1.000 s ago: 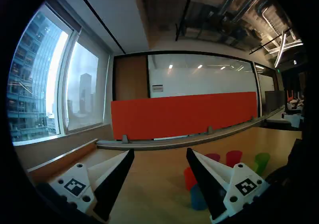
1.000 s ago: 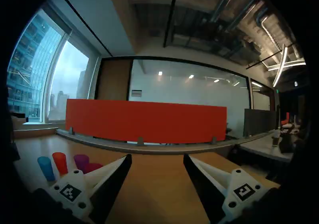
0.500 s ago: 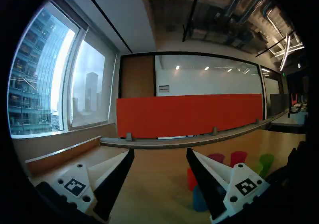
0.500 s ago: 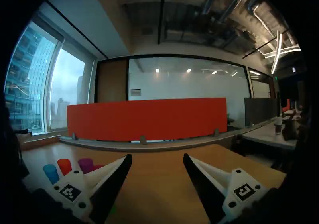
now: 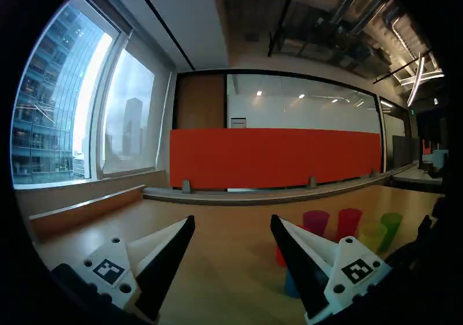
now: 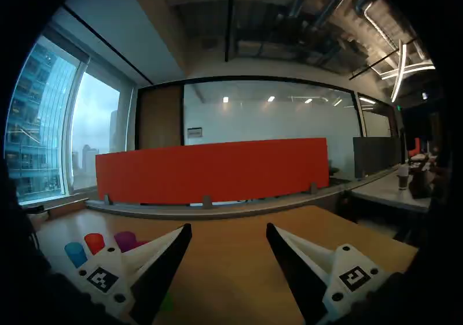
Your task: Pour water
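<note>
**Left gripper view.** The left claw point(image 5: 231, 218) is spread wide with nothing between its fingers, and it hangs over the wooden bench point(image 5: 231, 279). Each finger carries a square black-and-white marker point(image 5: 109, 270). The cups stand in a cluster on the bench at 4 o'clock. A magenta cup point(image 5: 316, 221), a red cup point(image 5: 349, 221), a yellow cup point(image 5: 374, 236) and a green cup point(image 5: 392, 223) show beyond the right-hand finger. An orange cup point(image 5: 279, 257) and a blue cup point(image 5: 288, 281) are partly hidden behind that finger. Whether any cup holds water cannot be told. An orange partition point(image 5: 275, 157) runs along the far edge of the bench at 12 o'clock. Above it is a small white wall sign point(image 5: 238, 122), whose writing is too small to read. Windows point(image 5: 58, 122) lie at 9 o'clock.

**Right gripper view.** The right claw point(image 6: 228, 226) is likewise spread and holds nothing. At 8 o'clock, beside its left-hand finger, stand the blue cup point(image 6: 76, 254), the orange cup point(image 6: 94, 242) and a purple cup point(image 6: 124, 239), well apart from the claw's gap.
</note>
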`<state>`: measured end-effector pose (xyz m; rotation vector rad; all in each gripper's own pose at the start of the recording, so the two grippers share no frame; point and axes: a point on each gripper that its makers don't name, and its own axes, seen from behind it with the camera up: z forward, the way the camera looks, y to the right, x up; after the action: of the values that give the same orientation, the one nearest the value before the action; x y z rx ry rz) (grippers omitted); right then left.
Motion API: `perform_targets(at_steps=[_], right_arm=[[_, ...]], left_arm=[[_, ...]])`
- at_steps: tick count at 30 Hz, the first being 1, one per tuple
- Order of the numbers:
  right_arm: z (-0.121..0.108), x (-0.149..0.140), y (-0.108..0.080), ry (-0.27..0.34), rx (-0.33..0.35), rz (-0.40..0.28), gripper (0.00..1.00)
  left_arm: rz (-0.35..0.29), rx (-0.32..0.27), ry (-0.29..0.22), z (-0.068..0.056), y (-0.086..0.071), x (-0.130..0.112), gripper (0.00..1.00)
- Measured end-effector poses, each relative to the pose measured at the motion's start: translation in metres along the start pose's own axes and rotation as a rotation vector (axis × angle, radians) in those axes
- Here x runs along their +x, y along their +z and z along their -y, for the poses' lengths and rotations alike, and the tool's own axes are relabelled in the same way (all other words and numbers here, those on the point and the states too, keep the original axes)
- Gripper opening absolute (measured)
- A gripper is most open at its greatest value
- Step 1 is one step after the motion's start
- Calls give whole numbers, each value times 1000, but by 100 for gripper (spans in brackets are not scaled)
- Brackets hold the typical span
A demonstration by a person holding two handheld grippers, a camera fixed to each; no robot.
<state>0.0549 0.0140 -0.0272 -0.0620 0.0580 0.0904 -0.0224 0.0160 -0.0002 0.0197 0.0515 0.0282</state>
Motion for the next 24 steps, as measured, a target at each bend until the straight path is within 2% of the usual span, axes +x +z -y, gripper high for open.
perform_targets(at_steps=[11,24], right_arm=[[2,5,2,16,2,-2,100],[4,2,1,1,-1,1,100]], left_arm=[[8,-4,-13,4,2,-16,97],[40,-7,-7,3,5,-30,97]])
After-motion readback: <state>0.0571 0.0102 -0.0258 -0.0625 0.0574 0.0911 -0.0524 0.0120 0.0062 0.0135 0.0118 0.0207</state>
